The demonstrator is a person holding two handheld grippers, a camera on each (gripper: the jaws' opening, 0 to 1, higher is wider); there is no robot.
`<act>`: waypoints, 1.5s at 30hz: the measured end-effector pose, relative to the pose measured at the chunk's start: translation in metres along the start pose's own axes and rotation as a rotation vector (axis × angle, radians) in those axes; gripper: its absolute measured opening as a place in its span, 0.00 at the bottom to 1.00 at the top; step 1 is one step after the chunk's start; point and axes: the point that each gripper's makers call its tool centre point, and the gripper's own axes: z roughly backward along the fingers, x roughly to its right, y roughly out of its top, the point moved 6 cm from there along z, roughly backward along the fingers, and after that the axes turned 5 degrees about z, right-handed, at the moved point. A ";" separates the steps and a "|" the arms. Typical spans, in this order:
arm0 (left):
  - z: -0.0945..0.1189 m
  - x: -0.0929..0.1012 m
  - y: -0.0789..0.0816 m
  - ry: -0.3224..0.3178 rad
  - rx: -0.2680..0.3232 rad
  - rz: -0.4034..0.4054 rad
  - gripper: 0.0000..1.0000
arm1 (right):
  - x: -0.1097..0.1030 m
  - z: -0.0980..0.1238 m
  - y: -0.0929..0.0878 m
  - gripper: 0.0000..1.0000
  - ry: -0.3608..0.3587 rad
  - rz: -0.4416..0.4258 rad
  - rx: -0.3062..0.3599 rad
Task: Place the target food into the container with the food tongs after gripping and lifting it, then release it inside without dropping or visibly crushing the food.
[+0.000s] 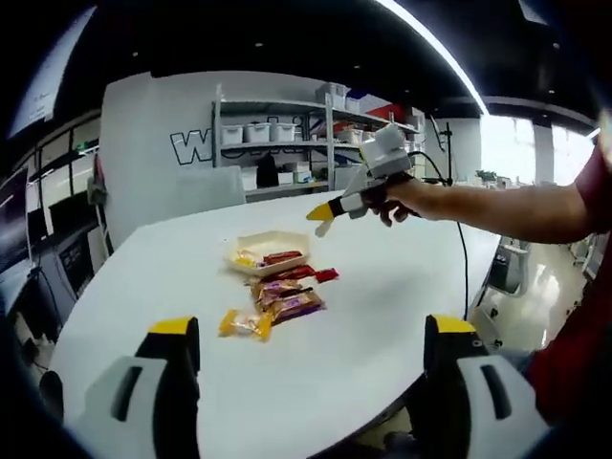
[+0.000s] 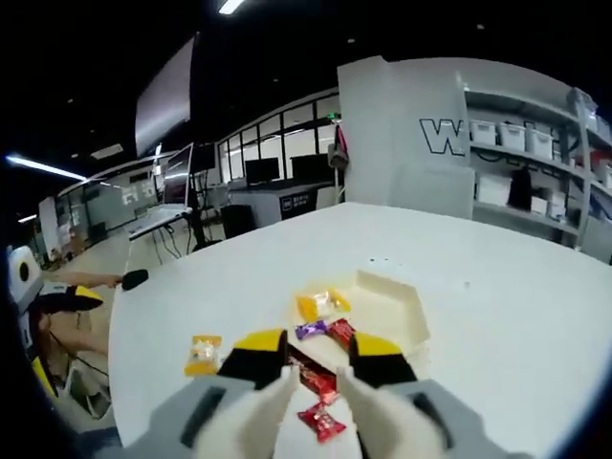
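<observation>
The left gripper (image 1: 311,359) rises nearest in the left gripper view, its two yellow-tipped jaws standing wide apart with nothing between them, low over the near edge of the white table (image 1: 382,296). Ahead of it the tabletop runs bare on both sides, and the near rim curves away to the left and right.

Mid-table lies a loose line of wrapped snacks: a yellow packet (image 1: 245,324) closest to the near rim, then a brown-and-purple wrapper (image 1: 293,306), another wrapper (image 1: 276,287) behind it, and a red bar (image 1: 304,273) touching the pale tray (image 1: 265,243). The tray already holds a yellow sweet and a red one (its far wall sits well in from the table's far edge).

The right gripper (image 1: 322,218) hangs above the table beyond the tray, held in a hand (image 1: 402,201), its yellow tips close together; whether they touch I cannot tell from here.

In the right gripper view the right gripper (image 2: 318,361) looks down on the pile, jaws slightly parted around a dark red wrapper (image 2: 314,378), though contact is unclear. A small red sweet (image 2: 321,421) lies below, between the pale tong arms. The tray (image 2: 402,304) sits just beyond, open, with an orange sweet (image 2: 320,305) and a purple one (image 2: 311,330) at its near side. A yellow packet (image 2: 204,353) lies apart to the left, near the rim.
</observation>
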 end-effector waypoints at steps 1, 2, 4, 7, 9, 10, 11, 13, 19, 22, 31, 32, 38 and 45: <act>-0.001 0.003 0.005 -0.006 0.007 -0.013 0.96 | 0.000 0.001 -0.001 0.20 0.001 -0.001 -0.001; -0.002 0.005 0.007 -0.010 0.011 -0.020 0.95 | 0.000 0.002 -0.001 0.20 0.003 -0.002 0.000; -0.004 0.011 0.013 -0.020 0.014 -0.032 0.96 | -0.001 0.003 -0.001 0.20 0.003 -0.001 0.002; -0.007 0.020 0.019 -0.043 0.020 -0.054 0.96 | 0.001 0.004 -0.003 0.20 0.003 -0.010 0.004; -0.010 0.025 0.020 -0.057 0.019 -0.071 0.96 | 0.001 0.005 -0.005 0.20 0.002 -0.014 0.003; -0.011 0.026 0.020 -0.060 0.017 -0.074 0.96 | 0.001 0.005 -0.006 0.20 0.003 -0.016 0.003; -0.013 0.028 0.020 -0.063 0.014 -0.076 0.96 | 0.001 0.005 -0.006 0.20 0.004 -0.018 0.002; -0.015 0.031 0.020 -0.071 0.009 -0.080 0.96 | 0.002 0.007 -0.007 0.20 0.001 -0.015 0.002; -0.022 0.040 0.018 -0.097 -0.003 -0.088 0.96 | 0.002 0.011 -0.009 0.20 0.003 -0.033 0.009; -0.023 0.041 0.014 -0.105 -0.010 -0.086 0.96 | 0.001 0.012 -0.009 0.20 0.005 -0.030 0.009; -0.024 0.038 0.007 -0.106 -0.017 -0.060 0.96 | 0.003 0.009 -0.018 0.20 0.014 -0.048 -0.008; -0.024 0.037 0.006 -0.104 -0.020 -0.056 0.96 | 0.001 0.006 -0.022 0.20 0.018 -0.045 -0.020; -0.023 0.030 0.006 -0.094 -0.016 -0.041 0.96 | 0.002 -0.003 -0.036 0.20 0.023 -0.032 -0.056; -0.023 0.025 0.004 -0.085 -0.020 -0.035 0.96 | 0.002 -0.009 -0.045 0.20 0.033 -0.040 -0.080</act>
